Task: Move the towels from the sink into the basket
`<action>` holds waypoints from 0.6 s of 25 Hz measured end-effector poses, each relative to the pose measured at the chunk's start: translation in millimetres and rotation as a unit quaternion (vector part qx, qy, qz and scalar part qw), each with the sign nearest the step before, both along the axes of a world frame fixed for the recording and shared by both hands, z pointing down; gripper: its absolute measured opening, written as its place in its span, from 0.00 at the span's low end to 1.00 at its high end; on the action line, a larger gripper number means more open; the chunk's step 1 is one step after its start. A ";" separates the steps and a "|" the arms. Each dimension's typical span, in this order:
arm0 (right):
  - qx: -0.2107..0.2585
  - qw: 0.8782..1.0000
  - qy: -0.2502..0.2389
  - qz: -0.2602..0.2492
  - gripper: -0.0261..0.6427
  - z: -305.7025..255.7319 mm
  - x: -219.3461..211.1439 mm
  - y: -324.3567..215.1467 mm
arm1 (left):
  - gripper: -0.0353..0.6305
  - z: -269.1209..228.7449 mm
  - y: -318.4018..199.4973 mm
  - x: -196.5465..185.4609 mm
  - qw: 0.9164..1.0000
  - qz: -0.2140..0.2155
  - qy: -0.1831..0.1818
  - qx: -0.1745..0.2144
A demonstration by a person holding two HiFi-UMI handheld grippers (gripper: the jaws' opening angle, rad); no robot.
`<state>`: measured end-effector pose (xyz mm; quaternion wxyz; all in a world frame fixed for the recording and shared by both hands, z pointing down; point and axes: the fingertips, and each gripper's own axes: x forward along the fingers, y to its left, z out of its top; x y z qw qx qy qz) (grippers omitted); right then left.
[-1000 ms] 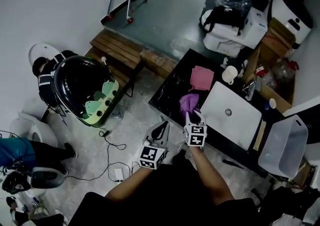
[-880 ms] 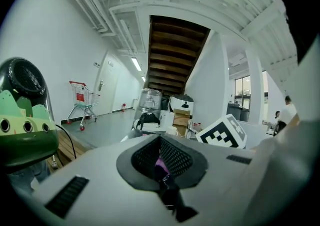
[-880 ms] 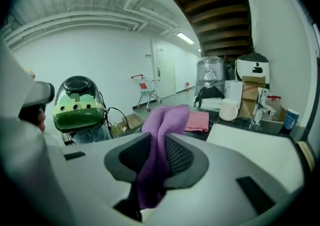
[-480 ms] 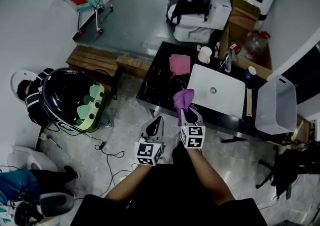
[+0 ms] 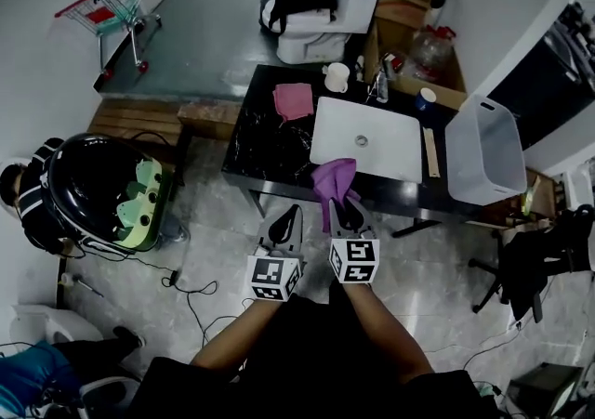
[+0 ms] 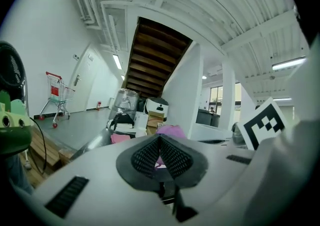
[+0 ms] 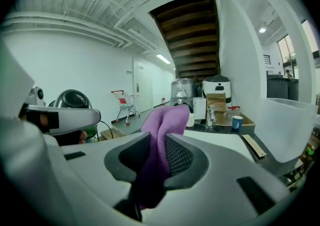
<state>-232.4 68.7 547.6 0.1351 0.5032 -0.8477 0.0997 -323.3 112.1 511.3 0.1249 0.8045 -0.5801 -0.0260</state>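
Observation:
My right gripper (image 5: 346, 207) is shut on a purple towel (image 5: 333, 179), held in the air just in front of the black counter (image 5: 256, 143). In the right gripper view the purple towel (image 7: 161, 135) fills the gap between the pads and stands up above them. A pink towel (image 5: 294, 99) lies on the counter, left of the white sink (image 5: 390, 155). The translucent white basket (image 5: 462, 159) sits at the counter's right end and shows as the basket (image 7: 287, 122) on the right. My left gripper (image 5: 290, 215) hangs beside the right one, shut and empty, its pads (image 6: 145, 156) pressed together.
A white cup (image 5: 337, 76), a faucet (image 5: 381, 85) and a blue-rimmed cup (image 5: 426, 98) stand behind the sink. A black round chair-like unit (image 5: 98, 192) with a green inside stands at left, with a wooden bench (image 5: 149, 116), a shopping cart (image 5: 110, 6) and floor cables (image 5: 191, 292).
The right gripper has lifted the purple towel off the counter and drawn it back toward the person. The left gripper has moved along with it. The view has swung right, showing more of the basket.

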 end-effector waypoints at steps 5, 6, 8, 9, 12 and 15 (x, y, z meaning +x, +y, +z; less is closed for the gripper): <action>0.015 0.999 -0.012 0.026 0.19 -17.6 32.4 4.8 | 0.07 -8.9 -1.6 31.7 1.000 0.023 -0.002 0.006; 0.017 0.999 -0.016 0.030 0.19 -19.6 40.4 5.6 | 0.07 -10.1 -2.8 40.0 1.000 0.027 -0.003 0.007; 0.019 0.999 -0.027 0.032 0.19 -22.3 56.2 7.7 | 0.07 -12.4 -4.8 58.9 0.999 0.038 -0.006 0.009; 0.021 0.999 -0.032 0.033 0.19 -23.8 64.4 8.9 | 0.07 -13.3 -5.6 68.9 0.999 0.044 -0.008 0.010; 0.032 0.997 -0.041 0.049 0.19 -31.3 93.3 10.4 | 0.07 -17.0 -7.7 101.3 0.998 0.067 -0.014 0.012; 0.041 0.996 -0.043 0.068 0.19 -39.8 123.5 6.6 | 0.07 -21.8 -11.1 134.8 0.995 0.091 -0.022 0.014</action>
